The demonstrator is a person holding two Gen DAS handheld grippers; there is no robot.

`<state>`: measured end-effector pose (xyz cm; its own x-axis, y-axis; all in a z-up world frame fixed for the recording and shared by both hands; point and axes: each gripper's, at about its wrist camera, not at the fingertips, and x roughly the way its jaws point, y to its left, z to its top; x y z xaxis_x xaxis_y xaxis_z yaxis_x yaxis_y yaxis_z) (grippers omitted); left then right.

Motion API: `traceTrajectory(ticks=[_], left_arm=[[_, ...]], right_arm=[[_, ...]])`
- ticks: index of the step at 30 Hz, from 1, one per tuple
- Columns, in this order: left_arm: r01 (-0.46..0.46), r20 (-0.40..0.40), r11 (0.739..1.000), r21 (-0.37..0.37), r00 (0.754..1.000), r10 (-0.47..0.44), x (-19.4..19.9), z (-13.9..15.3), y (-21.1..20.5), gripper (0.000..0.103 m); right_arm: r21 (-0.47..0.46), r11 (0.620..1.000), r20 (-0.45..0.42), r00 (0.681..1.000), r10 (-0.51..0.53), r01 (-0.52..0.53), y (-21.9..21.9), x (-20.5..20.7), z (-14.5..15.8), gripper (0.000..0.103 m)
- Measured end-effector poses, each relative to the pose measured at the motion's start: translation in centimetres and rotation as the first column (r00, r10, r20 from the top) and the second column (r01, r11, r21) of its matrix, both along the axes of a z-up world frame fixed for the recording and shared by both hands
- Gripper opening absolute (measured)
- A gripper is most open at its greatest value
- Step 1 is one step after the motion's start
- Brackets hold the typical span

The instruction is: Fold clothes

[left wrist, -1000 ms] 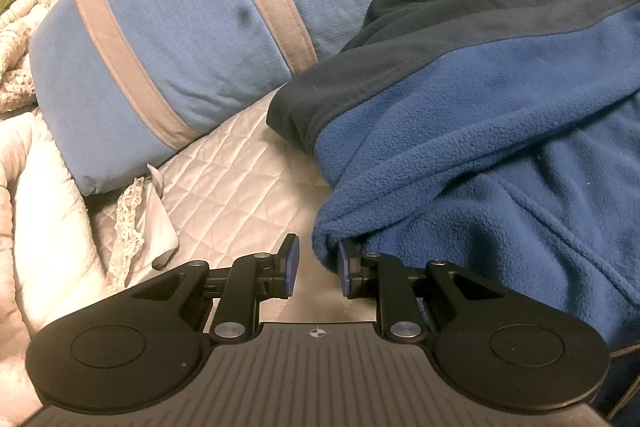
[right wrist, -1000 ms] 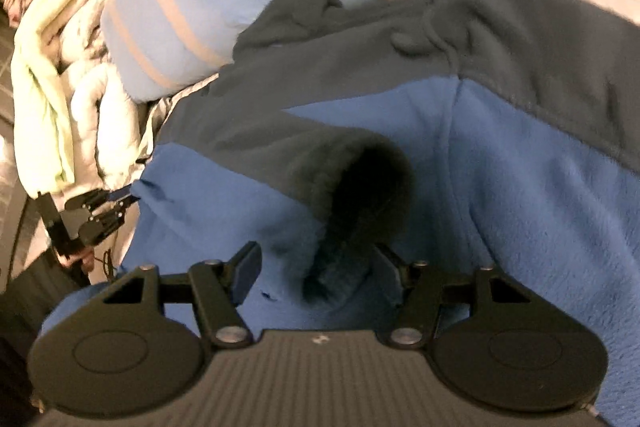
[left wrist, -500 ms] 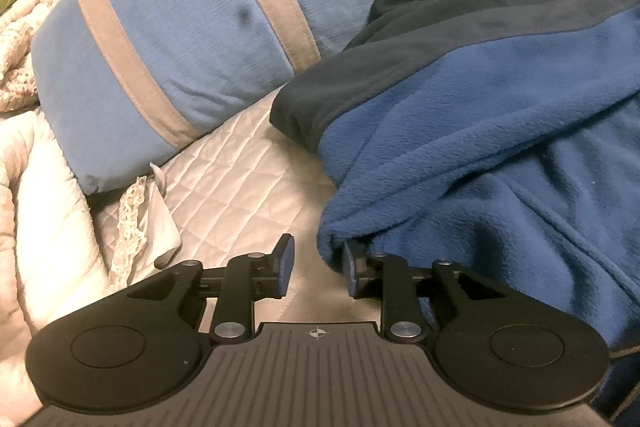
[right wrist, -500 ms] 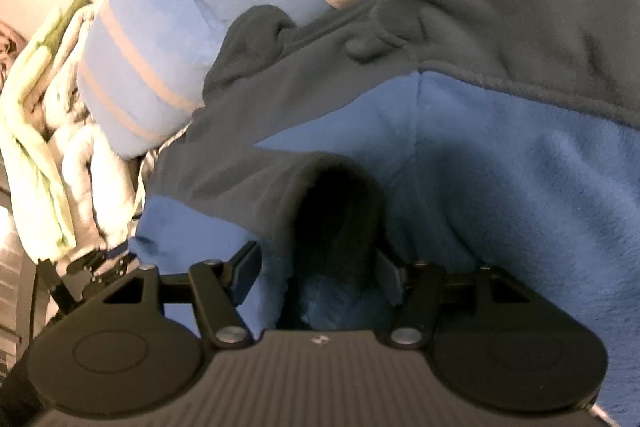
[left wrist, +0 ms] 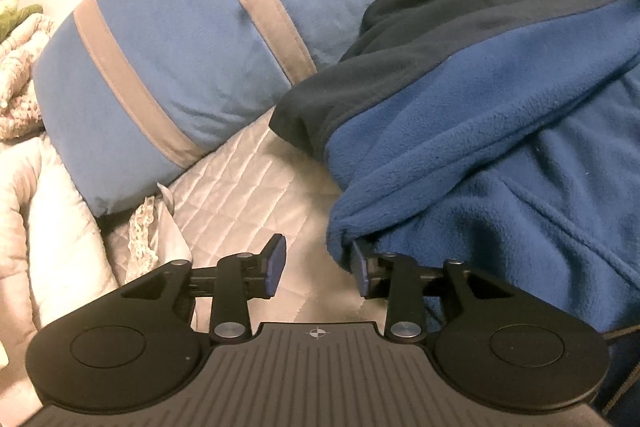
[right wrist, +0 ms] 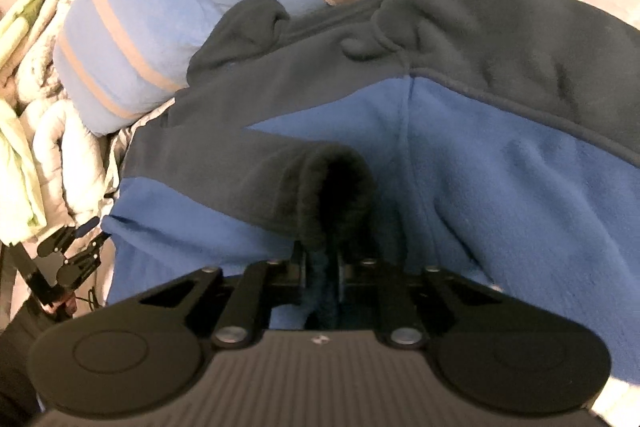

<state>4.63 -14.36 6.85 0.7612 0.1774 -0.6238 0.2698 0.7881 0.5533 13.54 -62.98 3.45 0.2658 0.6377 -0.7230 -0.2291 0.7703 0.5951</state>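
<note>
Fingers: right gripper (right wrist: 322, 269) clamps fleece jacket (right wrist: 500, 179) cuff; left gripper (left wrist: 318, 267) spread wide, empty.

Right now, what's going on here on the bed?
A person is folding a blue fleece jacket with two handheld grippers. The right gripper is shut on the jacket's dark sleeve cuff. The left gripper is open beside the jacket's edge, one finger tucked just under it, over the quilted cover. Striped pillows lie behind.
</note>
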Motion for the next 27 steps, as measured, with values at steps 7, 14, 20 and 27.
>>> traceTrajectory(ticks=[7, 14, 20, 27], left_arm=[[0.046, 0.034, 0.998, 0.040, 0.998, -0.048, -0.8, 0.7, -0.2, 0.047], [0.024, 0.033, 0.998, 0.054, 0.999, -0.025, -0.9, 0.3, 0.1, 0.048], [-0.079, 0.020, 0.997, -0.001, 0.997, 0.079, -0.5, 0.4, 2.4, 0.048], [-0.179, 0.031, 0.943, -0.282, 0.980, 0.195, -0.6, 2.6, 5.9, 0.052]], right_arm=[[-0.061, 0.998, -0.029, 0.999, -0.020, 0.018, -1.0, -1.2, 1.1, 0.014], [-0.092, 0.996, -0.062, 0.998, -0.016, 0.011, -1.3, -2.2, 0.7, 0.014], [-0.124, 0.992, -0.057, 0.998, -0.015, 0.008, -1.0, -2.6, 0.4, 0.014], [-0.171, 0.985, -0.042, 0.999, -0.008, 0.000, -0.5, -2.8, 0.5, 0.047]])
